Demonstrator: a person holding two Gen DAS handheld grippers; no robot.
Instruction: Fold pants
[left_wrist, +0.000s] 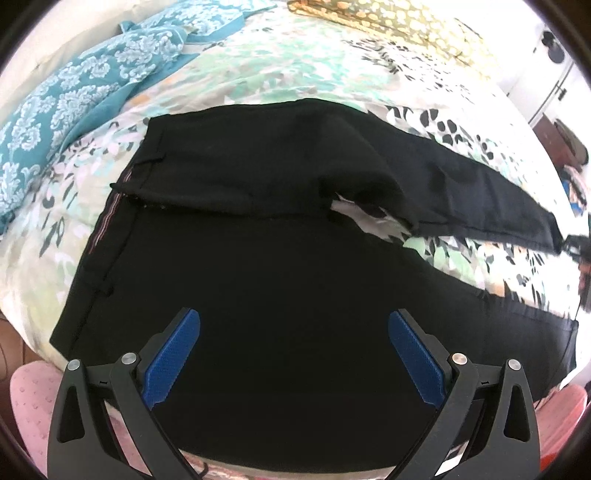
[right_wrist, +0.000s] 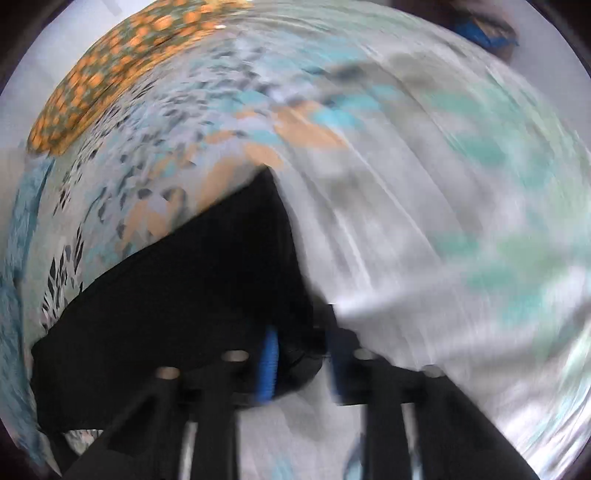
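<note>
Black pants lie flat on a floral bedspread, waistband to the left, the two legs running off to the right with a gap of bedspread between them. My left gripper hovers over the seat of the pants, its blue pads wide apart with nothing between them. In the blurred right wrist view, my right gripper has its blue pads close together on a bunch of black cloth, the end of a pant leg. That gripper also shows small at the far leg's end.
A teal patterned cloth lies at the bed's back left. An orange-dotted cushion sits at the far edge. A pink mat lies on the floor below the near edge of the bed.
</note>
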